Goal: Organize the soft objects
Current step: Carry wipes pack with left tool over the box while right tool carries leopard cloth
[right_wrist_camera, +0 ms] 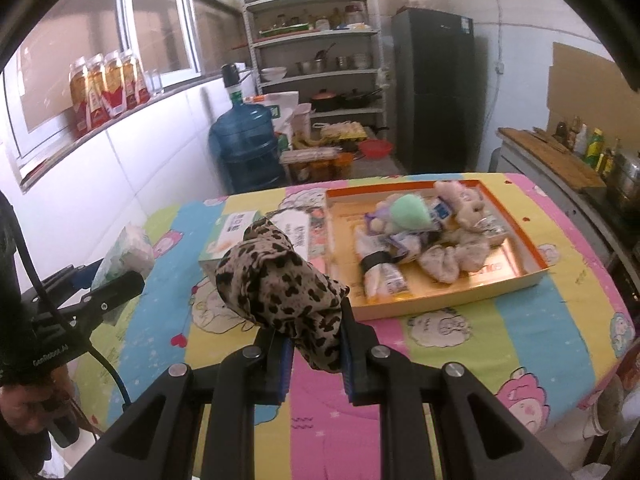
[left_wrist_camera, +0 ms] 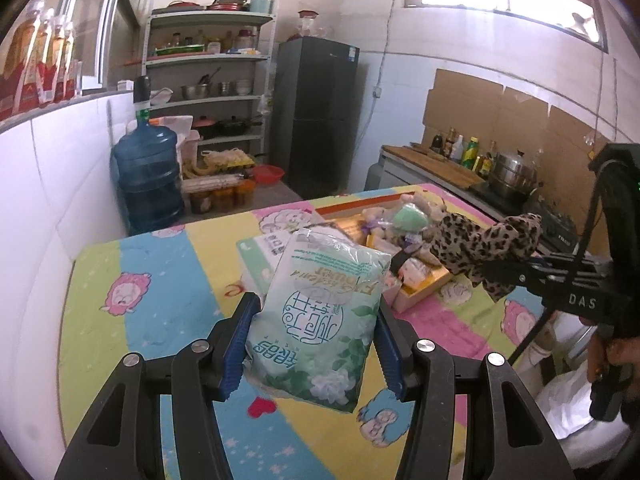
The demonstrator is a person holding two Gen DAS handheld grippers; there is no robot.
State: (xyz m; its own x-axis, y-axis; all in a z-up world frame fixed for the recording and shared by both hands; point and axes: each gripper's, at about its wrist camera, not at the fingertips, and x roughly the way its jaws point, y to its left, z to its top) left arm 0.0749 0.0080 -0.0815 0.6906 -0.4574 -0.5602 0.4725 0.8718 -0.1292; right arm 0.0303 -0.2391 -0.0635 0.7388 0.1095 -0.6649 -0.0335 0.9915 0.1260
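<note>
sitting far left against the white wall: a blue water jug (left_wrist_camera: 147, 172), with a metal shelf rack (left_wrist_camera: 208, 76) of pots and jars just right of it and a dark fridge (left_wrist_camera: 318, 116) beyond that.

gripping a pale green tissue pack (left_wrist_camera: 320, 320) in the left gripper (left_wrist_camera: 314, 344), jaws standing about half apart with both blue pads pressing on the pack's 2 sides; hanging lifted above the near left part of the striped cartoon tablecloth (left_wrist_camera: 168, 280). showing too at the left edge of the right wrist view, the same left gripper (right_wrist_camera: 110, 276) and pack (right_wrist_camera: 128, 254).

lying flat on the cloth behind the pack: a white and green box (right_wrist_camera: 230, 240).

pinching a leopard-print cloth (right_wrist_camera: 280, 284) in the right gripper (right_wrist_camera: 316, 356), jaws nearly together on its lower end, the rest bunching up above the fingers, off the cloth-covered table. appearing in the left wrist view as well, right gripper (left_wrist_camera: 500, 272) reaching in from the right with the leopard-print cloth (left_wrist_camera: 480, 248).

resting far right on the tablecloth: an orange-rimmed tray (right_wrist_camera: 520, 232) holding a plush bear (right_wrist_camera: 472, 208), a mint green soft piece (right_wrist_camera: 412, 210) and small wrapped packs, piled together and touching.
</note>
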